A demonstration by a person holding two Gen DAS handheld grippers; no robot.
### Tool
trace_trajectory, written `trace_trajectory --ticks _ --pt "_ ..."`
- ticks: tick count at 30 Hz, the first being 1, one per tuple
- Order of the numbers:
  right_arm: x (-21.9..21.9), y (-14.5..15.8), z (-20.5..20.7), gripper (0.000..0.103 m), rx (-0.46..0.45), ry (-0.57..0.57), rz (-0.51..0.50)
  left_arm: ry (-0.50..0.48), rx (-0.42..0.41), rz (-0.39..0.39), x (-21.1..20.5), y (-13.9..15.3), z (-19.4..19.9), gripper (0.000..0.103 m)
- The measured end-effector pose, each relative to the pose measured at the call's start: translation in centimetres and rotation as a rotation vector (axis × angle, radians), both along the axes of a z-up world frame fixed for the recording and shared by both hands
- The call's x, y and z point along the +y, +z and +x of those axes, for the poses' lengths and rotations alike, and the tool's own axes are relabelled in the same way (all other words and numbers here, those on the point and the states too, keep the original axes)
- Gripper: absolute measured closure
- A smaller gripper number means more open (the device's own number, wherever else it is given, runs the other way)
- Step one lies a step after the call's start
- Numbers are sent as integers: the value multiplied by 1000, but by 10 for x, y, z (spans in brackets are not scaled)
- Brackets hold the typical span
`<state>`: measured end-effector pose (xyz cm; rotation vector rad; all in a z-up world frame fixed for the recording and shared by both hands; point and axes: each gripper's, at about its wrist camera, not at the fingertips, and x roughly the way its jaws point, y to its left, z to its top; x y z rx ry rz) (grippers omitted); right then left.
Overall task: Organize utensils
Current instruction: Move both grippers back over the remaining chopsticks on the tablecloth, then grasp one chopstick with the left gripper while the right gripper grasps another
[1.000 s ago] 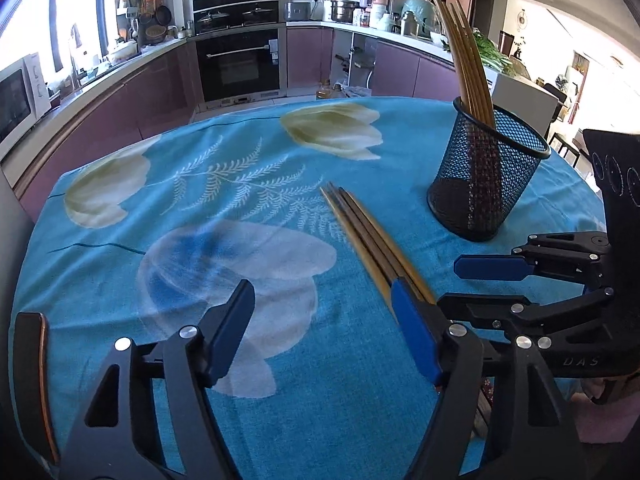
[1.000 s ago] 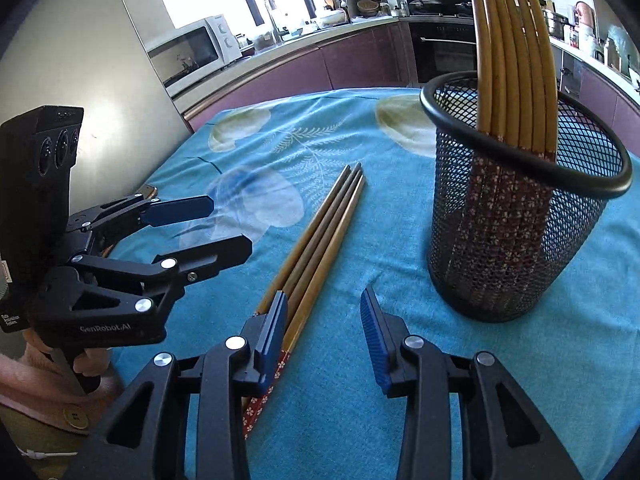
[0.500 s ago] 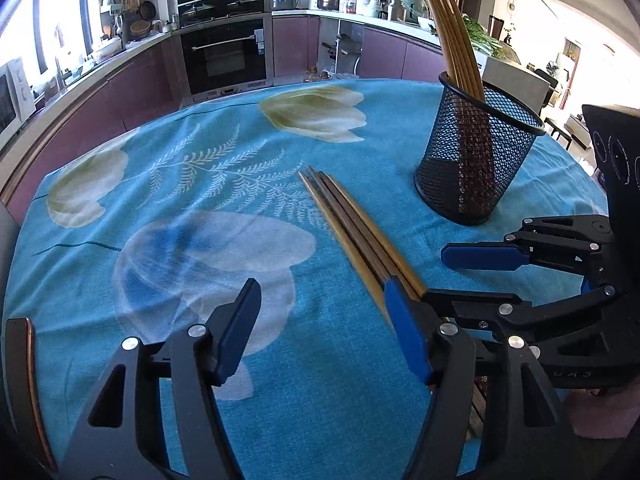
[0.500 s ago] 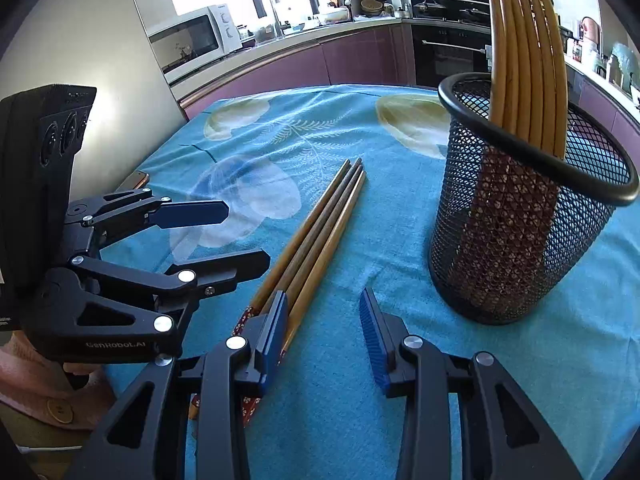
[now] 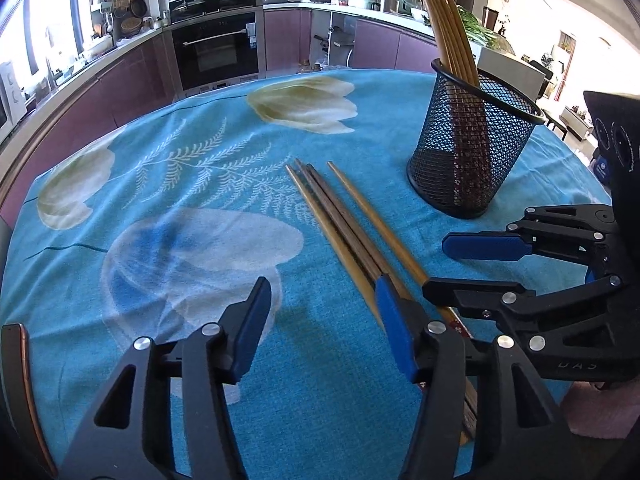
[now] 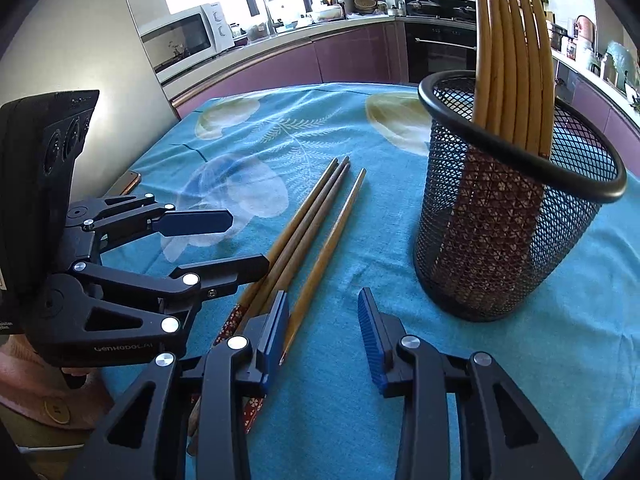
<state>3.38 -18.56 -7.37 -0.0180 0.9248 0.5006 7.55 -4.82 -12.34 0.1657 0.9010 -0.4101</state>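
Several wooden chopsticks (image 5: 344, 220) lie side by side on the blue flowered tablecloth; one (image 6: 328, 252) lies a little apart on the right of the bunch. A black mesh holder (image 5: 468, 152) stands upright to their right with several chopsticks (image 6: 508, 52) in it. My left gripper (image 5: 320, 328) is open and empty, low over the cloth left of the bunch's near ends. My right gripper (image 6: 324, 332) is open, its left finger (image 6: 274, 328) over the near ends of the bunch. Each gripper shows in the other's view: the right (image 5: 464, 268), the left (image 6: 224, 244).
The round table's cloth (image 5: 160, 208) spreads far and left. A thin copper-edged object (image 6: 126, 182) lies at the table's left edge. Kitchen counters, an oven and a microwave (image 6: 188, 36) stand beyond the table.
One chopstick has separated from the bunch to the right. Both grippers have shifted slightly; the right one sits closer over the chopsticks' near ends. Both stay open.
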Motion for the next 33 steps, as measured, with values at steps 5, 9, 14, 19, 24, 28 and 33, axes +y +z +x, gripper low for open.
trace_trajectory --ticks 5,9,14,19,24,28,33 --pt "1 -1 1 69 -2 -3 -1 23 22 17 5 -3 3 65" --pt "1 -1 3 69 -1 -7 2 20 8 -13 7 2 2 65" --pt "1 -1 3 69 0 -9 5 -7 16 -32 2 4 3 61" --pt "0 -1 2 69 1 -10 9 -13 22 -22 -2 -1 6 60" --pt "1 -1 3 69 -2 -10 4 -19 19 -5 -4 -1 9 59" --pt "1 -1 4 69 -3 -13 5 -19 21 18 -7 -1 12 61" --pt "0 -1 4 69 -2 -16 7 -26 31 44 -8 -5 15 62"
